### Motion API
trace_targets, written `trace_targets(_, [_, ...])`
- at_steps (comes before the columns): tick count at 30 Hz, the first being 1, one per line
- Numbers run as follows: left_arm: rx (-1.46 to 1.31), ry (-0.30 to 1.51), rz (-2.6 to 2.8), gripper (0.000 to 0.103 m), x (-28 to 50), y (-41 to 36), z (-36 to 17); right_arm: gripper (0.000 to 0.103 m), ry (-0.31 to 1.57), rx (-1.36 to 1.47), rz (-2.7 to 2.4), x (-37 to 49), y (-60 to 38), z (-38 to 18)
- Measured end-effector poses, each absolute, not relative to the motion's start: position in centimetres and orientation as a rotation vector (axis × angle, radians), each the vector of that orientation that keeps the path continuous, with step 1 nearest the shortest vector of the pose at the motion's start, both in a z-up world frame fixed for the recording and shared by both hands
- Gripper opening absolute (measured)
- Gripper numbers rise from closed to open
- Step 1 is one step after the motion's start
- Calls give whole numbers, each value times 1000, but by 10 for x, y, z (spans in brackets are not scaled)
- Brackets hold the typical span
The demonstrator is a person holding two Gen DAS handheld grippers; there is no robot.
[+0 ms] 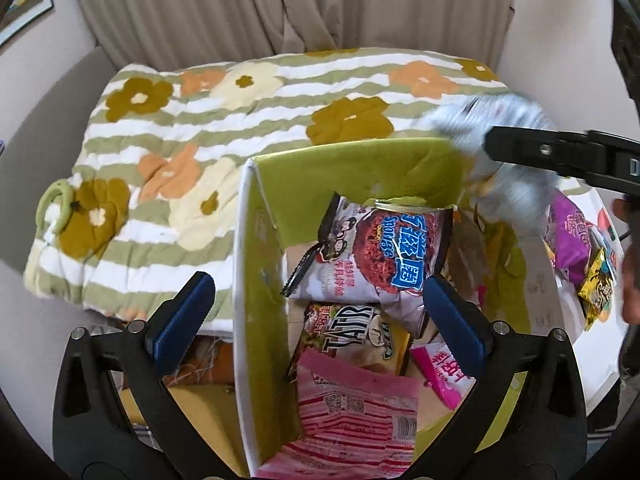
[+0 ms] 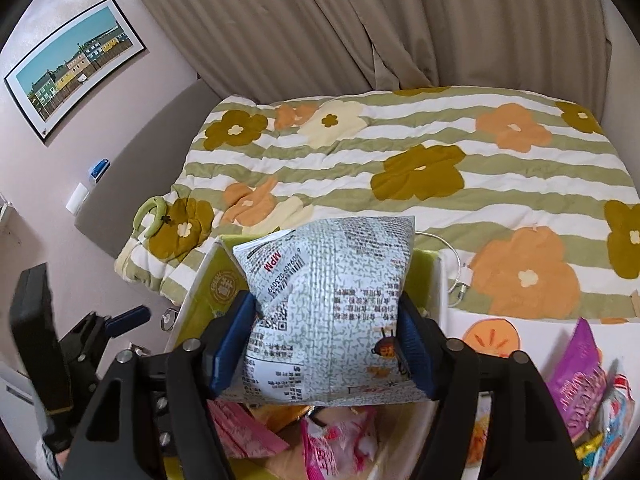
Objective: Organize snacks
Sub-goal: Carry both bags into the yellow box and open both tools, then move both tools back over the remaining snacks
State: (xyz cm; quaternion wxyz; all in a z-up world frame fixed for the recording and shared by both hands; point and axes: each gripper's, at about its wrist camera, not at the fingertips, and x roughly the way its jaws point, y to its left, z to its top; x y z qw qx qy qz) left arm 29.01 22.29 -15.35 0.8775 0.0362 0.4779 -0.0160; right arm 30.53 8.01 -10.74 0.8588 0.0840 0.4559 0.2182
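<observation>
1. My left tool [image 1: 318, 316] hangs wide and empty over the box [image 1: 256, 264], with the left wall between its fingers.
2. Inside the box lie a white-and-red packet [image 1: 376, 252], a TATR packet [image 1: 352, 336] and a pink striped packet [image 1: 356, 408], stacked far to near.
3. My right tool [image 2: 326, 342] holds the grey printed bag [image 2: 332, 304] upright, directly above the box opening; pads look pressed on its sides.
4. Right of the box, a purple packet [image 2: 576, 392] waits on the surface [image 2: 540, 332].

Left gripper [image 1: 316, 312], jaws spread wide and empty, above green box [image 1: 352, 168]; snack packets [image 1: 376, 256] between and beyond jaws; floral quilt [image 1: 200, 128] farther out; blurred grey packet [image 1: 508, 160] upper right.
</observation>
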Motion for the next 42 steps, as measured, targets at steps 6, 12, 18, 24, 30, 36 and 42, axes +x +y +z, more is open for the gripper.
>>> trace_targets(6, [56,1017,-13,103,283,225,-157,102,926,204,472,304,81,-111])
trace_targets(12, [44,1031,-4,103,273,223,-160,102,951,188,470,292,79,-116])
trace_targets(18, [40,989,1,103,255,221,-141,102,926,185,466,273,80,-101])
trace_targets(24, [36,930,-15,103,229,212,-113,102,867,162,440,238,75,-73])
trace_targets(30, [38,885,-76,103,202,193,-93,102,819,134,379,193,54,-47])
trace_targets(36, [31,861,-187,103,180,158,-87,102,778,105,245,144,13,-30])
trace_targets(42, [25,867,-275,103,167,112,-89,102,760,91,115,107,-45,-29])
